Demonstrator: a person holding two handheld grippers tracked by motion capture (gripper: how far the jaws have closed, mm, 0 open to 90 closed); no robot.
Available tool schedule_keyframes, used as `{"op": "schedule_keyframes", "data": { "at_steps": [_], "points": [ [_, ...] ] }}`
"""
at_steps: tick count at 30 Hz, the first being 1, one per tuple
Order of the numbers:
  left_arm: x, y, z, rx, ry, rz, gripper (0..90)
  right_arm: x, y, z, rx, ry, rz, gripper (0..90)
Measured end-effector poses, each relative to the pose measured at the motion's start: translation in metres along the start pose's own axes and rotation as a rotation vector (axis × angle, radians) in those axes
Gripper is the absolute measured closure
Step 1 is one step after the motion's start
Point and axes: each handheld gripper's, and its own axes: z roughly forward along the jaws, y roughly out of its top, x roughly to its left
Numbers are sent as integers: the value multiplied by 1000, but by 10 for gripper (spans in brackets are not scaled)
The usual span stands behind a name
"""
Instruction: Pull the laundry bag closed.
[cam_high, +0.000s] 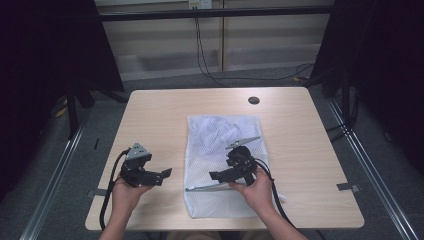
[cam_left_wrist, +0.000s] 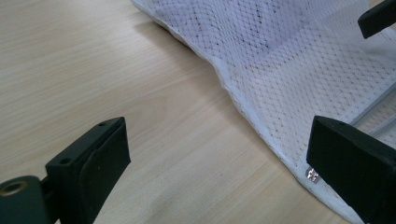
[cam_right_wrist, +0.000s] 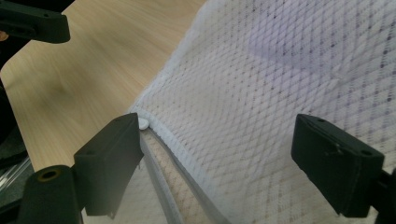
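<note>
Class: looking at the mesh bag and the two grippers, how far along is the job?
Done: the mesh bag lies flat on the table, something white inside it. In hand: the right gripper hovers open over the zipper, and the left gripper waits open beside the bag's edge. Left: neither has gripped anything yet, so the zipper work is ahead.

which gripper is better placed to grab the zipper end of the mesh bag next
Right, probably. The right gripper hangs open directly over the mesh bag, one jaw beside the zipper end. The left gripper, also open, is over bare table, beside the bag's edge.
</note>
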Motion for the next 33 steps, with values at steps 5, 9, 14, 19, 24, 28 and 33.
{"op": "schedule_keyframes", "data": {
  "at_steps": [5, 9, 14, 19, 24, 28, 33],
  "points": [
    [0, 0, 0, 3, -3, -1, 59, 3, 0, 4, 8, 10, -3, 169],
    [0, 0, 0, 3, -4, -2, 61, 5, 0, 7, 16, 12, -3, 175],
    [-1, 0, 1, 5, -19, -4, 73, 6, 0, 11, 19, 24, -3, 183],
    [0, 0, 0, 6, -11, -5, 74, 8, 0, 15, 32, 38, 5, 211],
    [0, 0, 0, 11, -9, -7, 75, 10, 0, 18, 38, 59, 25, 226],
    [0, 0, 0, 16, -9, -5, 76, 12, 0, 22, 46, 86, 28, 251],
    [0, 0, 0, 19, -14, -8, 77, 15, -1, 26, 56, 95, 35, 275]
  ]
}}
